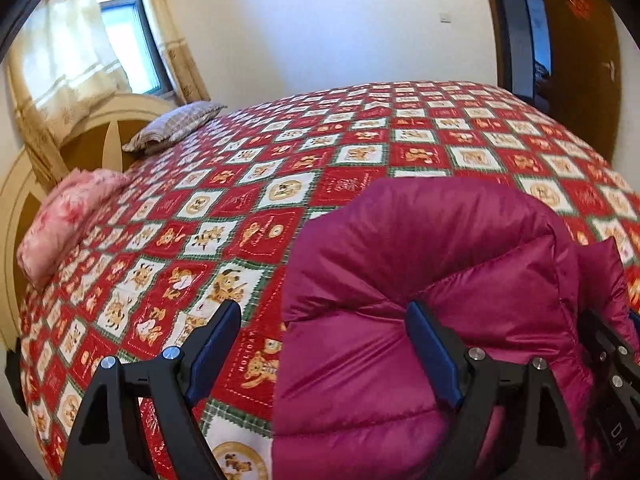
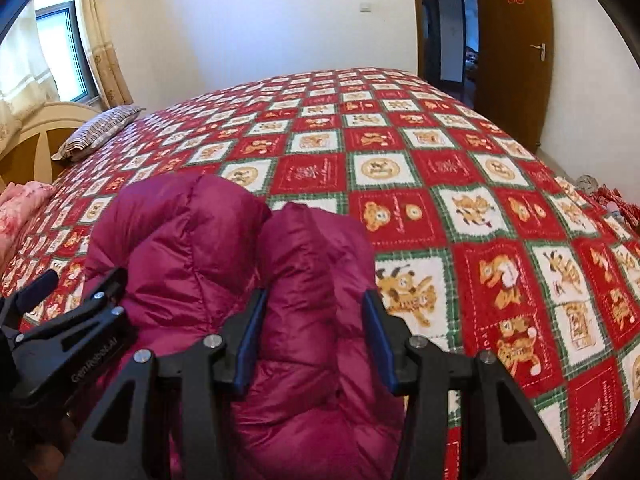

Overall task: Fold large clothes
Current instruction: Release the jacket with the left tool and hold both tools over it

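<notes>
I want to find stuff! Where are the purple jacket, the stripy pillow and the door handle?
jacket (image 2: 192,240): right wrist view, puffy top fold.
pillow (image 2: 98,132): right wrist view, striped middle.
door handle (image 2: 541,50): right wrist view, metal lever.

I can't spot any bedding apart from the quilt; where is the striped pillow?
The grey striped fabric pillow lies at the far left of both views, on the red checked quilt, against the cream headboard.

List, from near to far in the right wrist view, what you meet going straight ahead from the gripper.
right gripper → magenta puffer jacket → red checked bedspread → white wall.
</notes>
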Action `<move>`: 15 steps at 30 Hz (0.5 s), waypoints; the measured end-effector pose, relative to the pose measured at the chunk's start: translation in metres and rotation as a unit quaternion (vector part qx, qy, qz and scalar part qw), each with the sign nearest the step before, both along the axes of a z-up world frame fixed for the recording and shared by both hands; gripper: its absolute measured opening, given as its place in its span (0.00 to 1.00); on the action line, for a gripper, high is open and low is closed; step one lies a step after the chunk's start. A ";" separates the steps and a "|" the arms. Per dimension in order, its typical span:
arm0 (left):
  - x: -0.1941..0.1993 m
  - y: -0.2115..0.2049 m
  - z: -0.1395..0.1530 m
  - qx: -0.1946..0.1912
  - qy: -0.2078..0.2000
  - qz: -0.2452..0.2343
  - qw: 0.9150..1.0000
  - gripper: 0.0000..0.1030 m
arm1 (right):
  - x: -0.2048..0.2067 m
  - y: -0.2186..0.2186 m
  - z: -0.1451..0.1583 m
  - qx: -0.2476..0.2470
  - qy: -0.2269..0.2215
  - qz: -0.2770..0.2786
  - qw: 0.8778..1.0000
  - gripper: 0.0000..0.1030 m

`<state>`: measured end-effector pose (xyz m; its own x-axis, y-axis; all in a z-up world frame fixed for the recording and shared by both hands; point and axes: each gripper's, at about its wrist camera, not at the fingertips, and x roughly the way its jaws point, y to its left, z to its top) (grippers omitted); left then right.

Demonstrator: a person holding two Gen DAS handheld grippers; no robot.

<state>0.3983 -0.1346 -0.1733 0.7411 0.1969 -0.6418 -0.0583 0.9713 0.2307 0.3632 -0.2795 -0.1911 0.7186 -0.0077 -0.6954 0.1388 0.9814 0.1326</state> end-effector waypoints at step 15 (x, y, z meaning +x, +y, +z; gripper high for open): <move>0.010 -0.001 -0.031 -0.032 0.026 -0.015 0.999 0.86 | -0.001 -0.003 -0.030 0.008 0.006 -0.006 1.000 0.50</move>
